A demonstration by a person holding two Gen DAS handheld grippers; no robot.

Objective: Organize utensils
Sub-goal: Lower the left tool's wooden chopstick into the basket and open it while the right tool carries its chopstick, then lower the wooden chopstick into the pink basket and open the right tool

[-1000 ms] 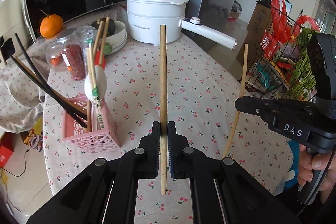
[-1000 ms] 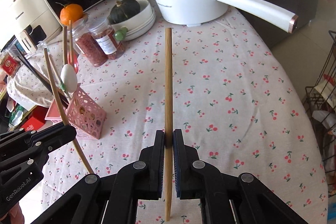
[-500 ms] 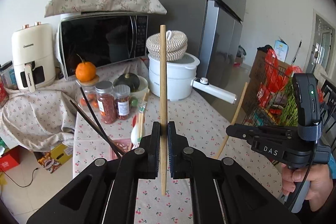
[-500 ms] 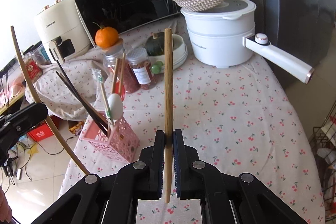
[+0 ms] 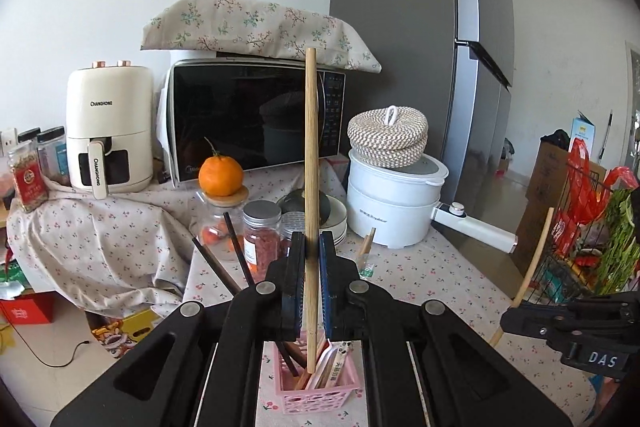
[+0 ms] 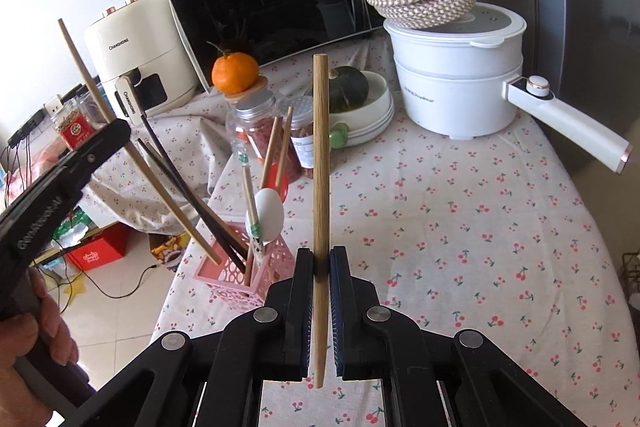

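My left gripper point(image 5: 311, 247) is shut on a wooden chopstick point(image 5: 310, 155), held upright, its lower tip inside the pink utensil basket point(image 5: 316, 393) right below. In the right wrist view the left gripper point(image 6: 116, 131) holds that chopstick point(image 6: 132, 155) slanting into the basket point(image 6: 236, 275). My right gripper point(image 6: 321, 263) is shut on a second wooden chopstick point(image 6: 321, 163), upright above the tablecloth, right of the basket. The basket holds black chopsticks point(image 6: 176, 183), wooden chopsticks, and a white spoon point(image 6: 269, 213).
A white electric pot point(image 6: 456, 75) with a long handle and woven lid stands at the back right. Spice jars point(image 6: 256, 127), an orange point(image 6: 235, 71), a bowl with a squash point(image 6: 348, 87), a microwave point(image 5: 256, 119) and an air fryer point(image 5: 110, 131) line the back. A wire rack point(image 5: 588, 227) stands at the right.
The left gripper has swung upright and moved over the basket, lowering its chopstick tip into it. The right gripper has tilted up and come closer to the basket, chopstick still held.
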